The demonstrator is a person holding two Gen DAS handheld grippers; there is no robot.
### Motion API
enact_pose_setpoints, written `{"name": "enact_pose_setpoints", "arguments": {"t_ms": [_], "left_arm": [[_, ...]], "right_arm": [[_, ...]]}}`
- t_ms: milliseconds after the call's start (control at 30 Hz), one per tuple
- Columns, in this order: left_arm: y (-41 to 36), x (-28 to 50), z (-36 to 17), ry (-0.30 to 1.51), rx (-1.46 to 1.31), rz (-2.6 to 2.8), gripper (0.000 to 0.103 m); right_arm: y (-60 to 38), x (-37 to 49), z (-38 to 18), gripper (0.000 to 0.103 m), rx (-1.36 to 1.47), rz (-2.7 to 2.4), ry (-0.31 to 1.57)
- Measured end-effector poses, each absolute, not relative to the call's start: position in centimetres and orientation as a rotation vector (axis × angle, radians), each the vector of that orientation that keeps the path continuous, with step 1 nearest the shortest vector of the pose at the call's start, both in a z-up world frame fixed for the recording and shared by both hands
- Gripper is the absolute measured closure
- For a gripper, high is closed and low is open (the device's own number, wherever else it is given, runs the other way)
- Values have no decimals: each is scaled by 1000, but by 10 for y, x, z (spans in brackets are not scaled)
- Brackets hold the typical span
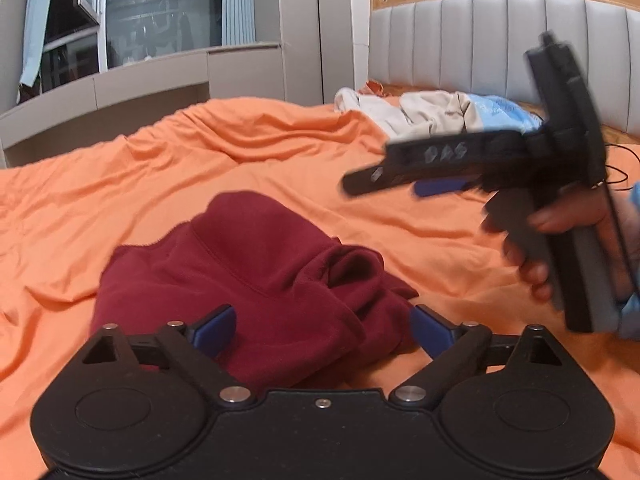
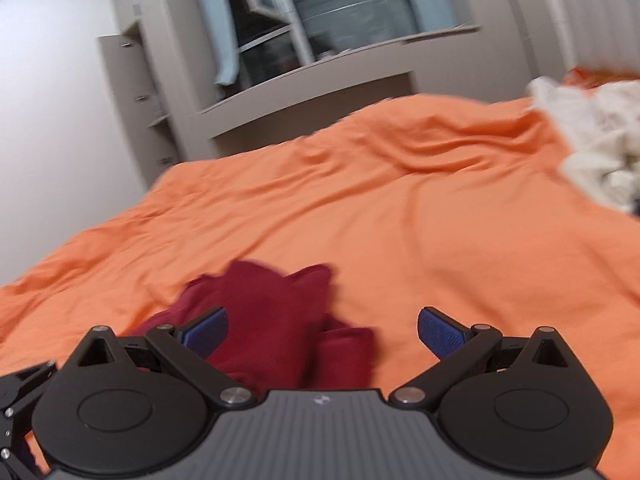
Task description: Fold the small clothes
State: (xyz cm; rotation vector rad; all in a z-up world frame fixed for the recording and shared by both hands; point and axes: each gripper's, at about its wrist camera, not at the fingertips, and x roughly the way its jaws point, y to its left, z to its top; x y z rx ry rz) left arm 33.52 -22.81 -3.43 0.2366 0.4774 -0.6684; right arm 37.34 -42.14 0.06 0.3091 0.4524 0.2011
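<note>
Fleece top [image 1: 256, 264], dark red, soft and limp, lies crumpled on the orange bed [image 1: 120, 184] before your left hand-held gripper [image 1: 322, 330] and right hand-held gripper [image 2: 323, 334], both wide and empty; pinch a hem edge, since bulk will sag.

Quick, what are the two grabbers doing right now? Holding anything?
Left gripper: open, holding nothing; the red garment lies between its fingers.
Right gripper: open, holding nothing.
</note>
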Motion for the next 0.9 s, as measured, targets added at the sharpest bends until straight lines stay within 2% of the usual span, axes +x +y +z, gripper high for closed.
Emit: {"name": "enact_pose_setpoints", "arguments": {"t_ms": [33,100,200,367,467,600,700,867,900], "left_arm": [[-227,333,-33,467,236,-666,5],[-226,332,-32,460,237,-658,5],[-225,329,-32,457,254,-634,5],[-224,327,-33,462,259,-638,14],[-224,328,-34,467,256,-634,18],[-224,328,-35,480,261,-632,25],[-224,329,-37,484,265,-630,40],[-224,328,-37,481,261,-645,83],[-225,328,-37,477,266,-639,85]], "right_arm": [[-417,377,-2,1,309,224,443],[-410,385,-3,13,284,247,429],[-401,399,-5,19,247,242,447],[-398,412,-15,42,291,261,492],[-400,416,-22,48,323,263,519],[-401,417,-27,72,359,266,548],[-402,416,-29,88,385,268,555],[-402,408,-27,95,385,255,540],[-402,407,-26,96,381,254,534]]}}
